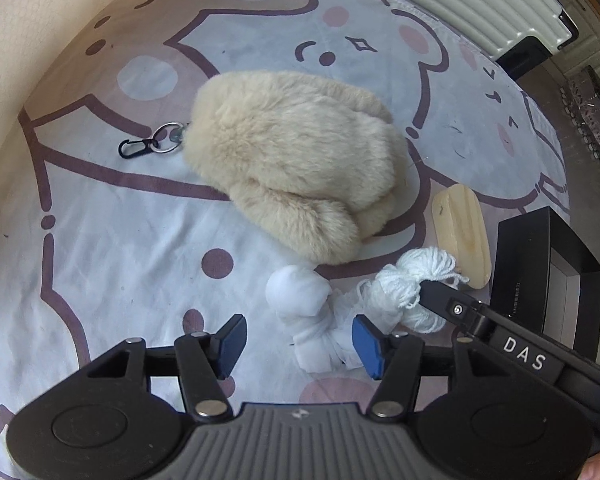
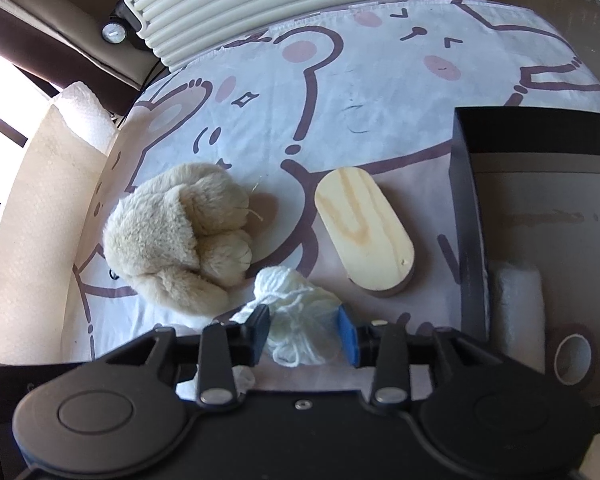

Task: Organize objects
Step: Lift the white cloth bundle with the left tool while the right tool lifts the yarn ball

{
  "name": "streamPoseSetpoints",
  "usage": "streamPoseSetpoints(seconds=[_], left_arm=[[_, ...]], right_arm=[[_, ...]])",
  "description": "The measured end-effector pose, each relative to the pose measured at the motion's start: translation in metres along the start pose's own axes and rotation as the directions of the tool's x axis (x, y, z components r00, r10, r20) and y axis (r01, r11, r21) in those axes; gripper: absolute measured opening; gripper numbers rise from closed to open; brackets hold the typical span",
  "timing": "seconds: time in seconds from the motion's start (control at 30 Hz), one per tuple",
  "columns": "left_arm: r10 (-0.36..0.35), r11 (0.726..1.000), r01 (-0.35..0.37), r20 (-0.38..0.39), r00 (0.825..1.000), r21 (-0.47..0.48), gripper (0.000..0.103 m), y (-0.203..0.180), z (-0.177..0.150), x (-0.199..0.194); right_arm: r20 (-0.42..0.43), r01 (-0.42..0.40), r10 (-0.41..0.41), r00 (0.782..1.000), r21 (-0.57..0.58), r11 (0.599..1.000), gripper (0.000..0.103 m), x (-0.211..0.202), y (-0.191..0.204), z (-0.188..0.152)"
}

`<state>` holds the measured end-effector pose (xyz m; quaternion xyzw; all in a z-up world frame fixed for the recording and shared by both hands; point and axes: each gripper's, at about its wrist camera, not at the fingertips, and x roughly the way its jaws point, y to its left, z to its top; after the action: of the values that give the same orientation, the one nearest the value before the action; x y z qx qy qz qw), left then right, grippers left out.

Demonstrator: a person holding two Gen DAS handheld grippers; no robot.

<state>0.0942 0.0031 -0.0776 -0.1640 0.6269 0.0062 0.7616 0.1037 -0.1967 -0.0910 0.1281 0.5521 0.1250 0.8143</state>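
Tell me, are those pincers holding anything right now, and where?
Nothing firmly. The right tool straddles the doll's yarn hair, pads apart from it; the left tool stands open beside its body.

Left tongs: black linkage arms, silver rivets, blue pads, ribbed grey housing; right tongs alike, lettered "DAS".

Fluffy beige fur plush keychain with a shiny metal ring; smooth pale oval wooden block; soft white yarn bundle; matt printed cloth sheet
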Motion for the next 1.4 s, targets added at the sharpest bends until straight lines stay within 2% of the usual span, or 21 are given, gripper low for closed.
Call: streamPoseSetpoints(seconds=[0.13, 0.2, 0.23, 0.27, 0.43, 0.57, 0.8, 1.0, 1.13, 1.4], left_arm=[[0.016, 1.0, -0.016, 0.001, 1.0, -0.012, 0.06, 0.001, 0.001, 0.003], [0.017, 1.0, -0.017, -0.001, 1.0, -0.025, 0.06, 0.004, 0.002, 0.004], [0.018, 0.999, -0.018, -0.002, 1.0, -0.032, 0.06, 0.005, 0.003, 0.005], [0.019, 0.999, -0.019, -0.002, 1.0, -0.039, 0.06, 0.006, 0.003, 0.005], [-0.002, 0.994, 0.004, 0.019, 1.0, -0.106, 0.06, 0.011, 0.006, 0.005], [-0.006, 0.994, 0.008, 0.015, 1.0, -0.112, 0.06, 0.008, 0.006, 0.007], [0.02, 0.998, -0.019, 0.009, 1.0, -0.056, 0.059, -0.008, 0.006, 0.017], [0.069, 0.998, -0.069, 0.014, 0.998, 0.001, 0.059, -0.015, 0.009, 0.027], [0.08, 0.996, -0.08, 0.002, 0.997, 0.04, 0.044, -0.018, 0.009, 0.029], [0.093, 0.988, -0.088, -0.03, 0.995, 0.124, 0.036, -0.024, 0.003, 0.029]], right_arm=[[-0.022, -0.013, 0.013, 1.0, -0.008, 1.0, 0.058, 0.012, 0.002, -0.001], [-0.034, -0.024, 0.024, 0.999, -0.003, 1.0, 0.059, 0.017, 0.001, -0.001], [-0.036, -0.035, 0.035, 0.999, 0.003, 0.999, 0.056, 0.018, 0.0, -0.001], [-0.035, -0.055, 0.055, 0.998, 0.011, 0.998, 0.046, 0.018, -0.001, 0.0], [-0.018, -0.065, 0.065, 0.998, 0.012, 0.998, 0.038, 0.007, 0.001, 0.003], [0.018, -0.053, 0.053, 0.998, 0.028, 0.998, 0.034, -0.005, -0.004, 0.007], [0.026, -0.037, 0.036, 0.999, 0.041, 0.998, 0.033, -0.014, -0.014, 0.006], [0.003, -0.064, 0.064, 0.998, 0.035, 0.997, 0.033, -0.017, -0.016, 0.002], [-0.039, -0.057, 0.058, 0.998, 0.021, 0.998, 0.033, -0.011, -0.015, -0.002], [-0.085, -0.077, 0.079, 0.993, 0.031, 0.997, 0.037, 0.002, -0.012, -0.007]])
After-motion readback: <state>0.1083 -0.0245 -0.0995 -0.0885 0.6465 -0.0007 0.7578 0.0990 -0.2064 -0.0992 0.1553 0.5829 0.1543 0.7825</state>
